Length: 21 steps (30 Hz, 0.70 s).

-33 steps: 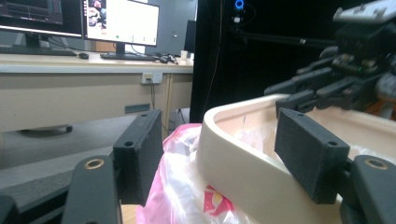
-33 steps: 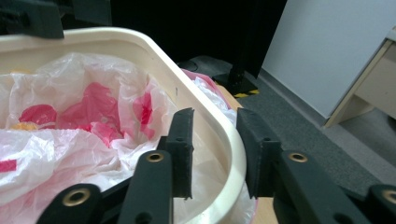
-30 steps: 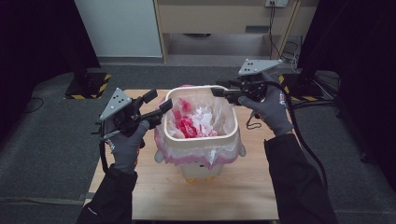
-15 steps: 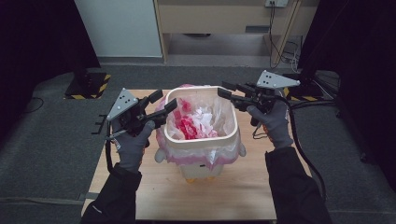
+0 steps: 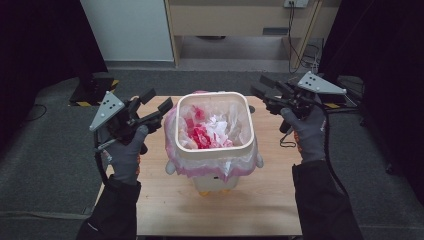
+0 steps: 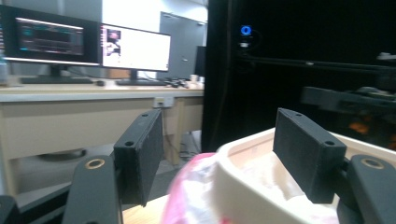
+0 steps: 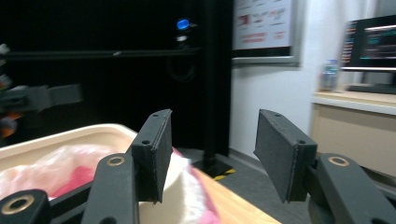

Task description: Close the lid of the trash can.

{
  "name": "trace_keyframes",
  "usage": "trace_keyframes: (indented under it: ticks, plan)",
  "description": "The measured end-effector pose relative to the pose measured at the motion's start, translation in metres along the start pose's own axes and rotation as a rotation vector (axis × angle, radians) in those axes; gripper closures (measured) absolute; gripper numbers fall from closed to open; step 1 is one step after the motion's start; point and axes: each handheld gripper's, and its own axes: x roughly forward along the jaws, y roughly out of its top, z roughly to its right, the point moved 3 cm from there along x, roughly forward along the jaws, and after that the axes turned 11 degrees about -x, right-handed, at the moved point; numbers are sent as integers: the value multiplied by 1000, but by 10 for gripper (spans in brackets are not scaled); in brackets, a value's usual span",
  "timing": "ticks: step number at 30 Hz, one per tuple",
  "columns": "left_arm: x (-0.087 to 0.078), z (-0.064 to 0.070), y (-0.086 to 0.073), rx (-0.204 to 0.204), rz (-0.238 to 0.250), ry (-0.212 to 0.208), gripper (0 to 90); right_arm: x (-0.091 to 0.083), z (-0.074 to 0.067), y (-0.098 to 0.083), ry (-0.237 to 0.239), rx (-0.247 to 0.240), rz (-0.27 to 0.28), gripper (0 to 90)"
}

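A small cream waste bin stands upright near the middle of the wooden bench. A pink bag liner is folded out over its rim and hangs down the outer walls. Inside lie crumpled red and white scraps, filling the bin about halfway up.

The bin's rim is a rounded square, with no clear long axis; what counts is that its two side edges face the two hands, one each.

To the bin's left, the left gripper is held just beside the rim at about rim height, fingers spread wide and gripping nothing. In the left gripper view the rim and the pink liner sit low between the two black fingers, so the near-left edge lies straight ahead of that hand and close.

To the bin's right and a little toward its far corner, the right gripper is also parted and empty. It stands clearly off the rim, with a gap of bare bench between. In the right gripper view the bin edge lies off to the left of the fingers, not between them.

So the left hand looks nearer and better lined up. The right hand would likely need to swing inward toward the bin before its fingers could close on the liner or rim.
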Motion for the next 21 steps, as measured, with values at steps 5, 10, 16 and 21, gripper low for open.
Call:
trace_keyframes:
  ticks: [5,10,16,21]
  plan:
    - [-15,-29,-17,-6,-45,83,324,-17,6,-8,-64,31,-13,420]
    - [-35,-63,-51,-44,-125,178,328,-35,9,-28,-108,58,-36,424]
    - [-50,-87,-88,-68,-215,236,330,-52,11,-63,-141,107,-94,410]
    - [-57,-92,-118,-71,-300,244,346,-55,0,-91,-136,113,-166,404]
